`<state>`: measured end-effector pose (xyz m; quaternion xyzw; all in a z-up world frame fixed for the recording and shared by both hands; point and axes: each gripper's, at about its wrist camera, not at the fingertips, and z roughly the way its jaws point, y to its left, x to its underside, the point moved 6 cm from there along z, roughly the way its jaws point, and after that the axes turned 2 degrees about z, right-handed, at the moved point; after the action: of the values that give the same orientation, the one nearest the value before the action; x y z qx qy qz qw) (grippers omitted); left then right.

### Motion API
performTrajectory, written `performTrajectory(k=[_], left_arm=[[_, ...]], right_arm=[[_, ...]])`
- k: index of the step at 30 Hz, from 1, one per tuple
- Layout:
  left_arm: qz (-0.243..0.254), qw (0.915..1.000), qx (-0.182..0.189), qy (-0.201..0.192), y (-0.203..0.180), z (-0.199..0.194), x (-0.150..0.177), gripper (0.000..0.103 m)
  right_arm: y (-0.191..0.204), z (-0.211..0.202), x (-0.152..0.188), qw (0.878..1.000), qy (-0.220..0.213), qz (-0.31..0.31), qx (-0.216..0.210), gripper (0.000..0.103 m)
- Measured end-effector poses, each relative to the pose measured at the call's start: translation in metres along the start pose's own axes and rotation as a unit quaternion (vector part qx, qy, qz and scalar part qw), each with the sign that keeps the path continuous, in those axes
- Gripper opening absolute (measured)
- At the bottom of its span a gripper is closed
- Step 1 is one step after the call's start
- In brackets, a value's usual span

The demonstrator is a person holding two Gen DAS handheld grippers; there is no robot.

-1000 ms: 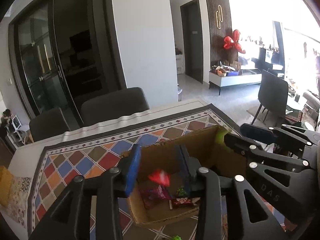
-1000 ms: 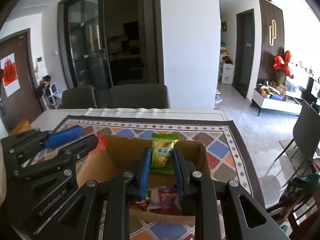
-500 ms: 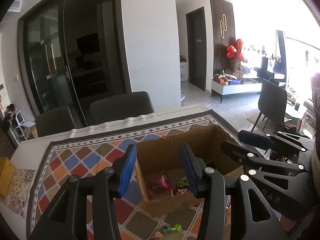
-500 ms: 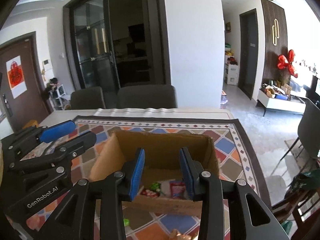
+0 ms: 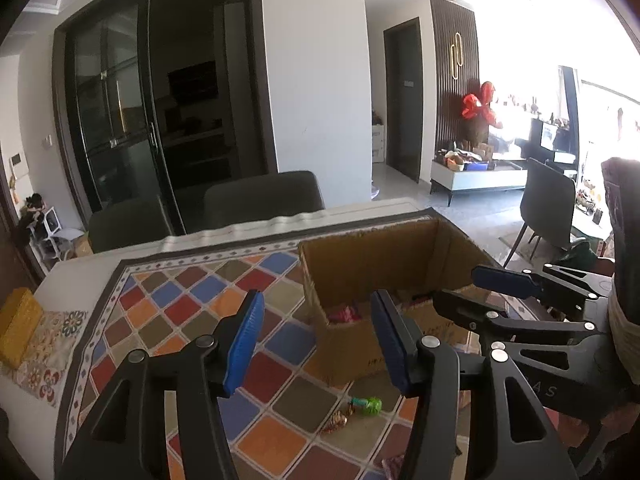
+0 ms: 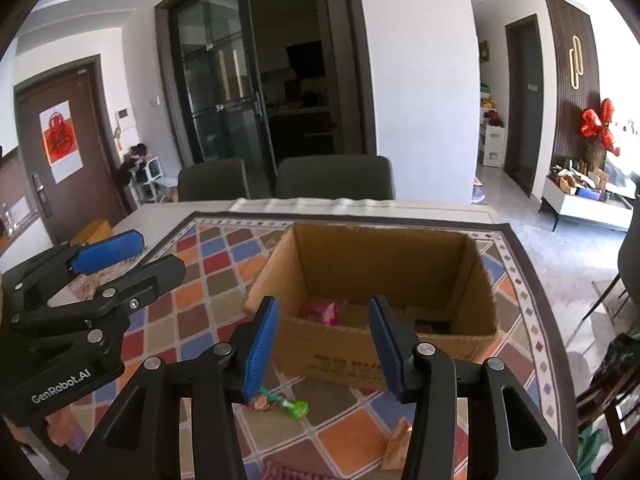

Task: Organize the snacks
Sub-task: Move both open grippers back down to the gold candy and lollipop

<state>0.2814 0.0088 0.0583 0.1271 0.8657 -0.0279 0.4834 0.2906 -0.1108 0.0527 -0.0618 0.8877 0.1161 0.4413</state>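
An open cardboard box (image 6: 340, 356) (image 5: 348, 344) stands on the checkered tablecloth, with red and pink snack packets (image 6: 324, 312) lying inside. My left gripper (image 5: 316, 340) hovers short of the box's left corner, its jaws opening and nothing between them. My right gripper (image 6: 324, 344) hangs in front of the box's near wall, jaws also opening and empty. A green-wrapped candy (image 6: 294, 406) (image 5: 366, 405) and a small brown one (image 5: 340, 420) lie on the cloth before the box. A tan packet (image 6: 398, 440) lies near the right gripper's right finger.
The colourful diamond-patterned tablecloth (image 6: 224, 264) covers most of the white table. Two dark chairs (image 6: 332, 178) stand at the far side. A yellow box (image 5: 18, 330) sits on a patterned mat at the far left. Each gripper shows in the other's view (image 6: 80, 300) (image 5: 528, 312).
The right gripper let go of the green snack packet, which dropped into the box. Both grippers pulled back from the box and their jaws spread wider.
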Motion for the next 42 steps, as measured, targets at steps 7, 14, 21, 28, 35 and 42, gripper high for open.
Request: performTrajectory(k=[7,14,21,28,35,42], left_arm=[[0.007,0.9999,0.001,0.015,0.006,-0.006,0.030,0.055],[0.009,0.9989,0.015,0.044,0.006,0.000,0.062,0.055],[0.007,0.9955,0.042,0.085,0.002,0.019,0.098,0.055],[0.028,0.9909,0.066,0.114,-0.001,0.039,0.132,0.055],[0.046,0.9863,0.089,0.131,-0.006,0.066,0.151,0.054],[0.054,0.9807,0.117,0.148,-0.010,0.094,0.166,0.051]], right_arm=[[0.020,0.004,0.025,0.999,0.022,-0.022,-0.017,0.048],[0.029,0.013,0.052,0.998,0.053,-0.035,-0.026,0.048],[0.030,0.029,0.084,0.994,0.096,-0.041,-0.023,0.048],[0.034,0.047,0.109,0.990,0.129,-0.052,-0.020,0.048],[0.031,0.069,0.127,0.986,0.157,-0.052,-0.025,0.048],[0.026,0.094,0.137,0.983,0.175,-0.053,-0.017,0.048]])
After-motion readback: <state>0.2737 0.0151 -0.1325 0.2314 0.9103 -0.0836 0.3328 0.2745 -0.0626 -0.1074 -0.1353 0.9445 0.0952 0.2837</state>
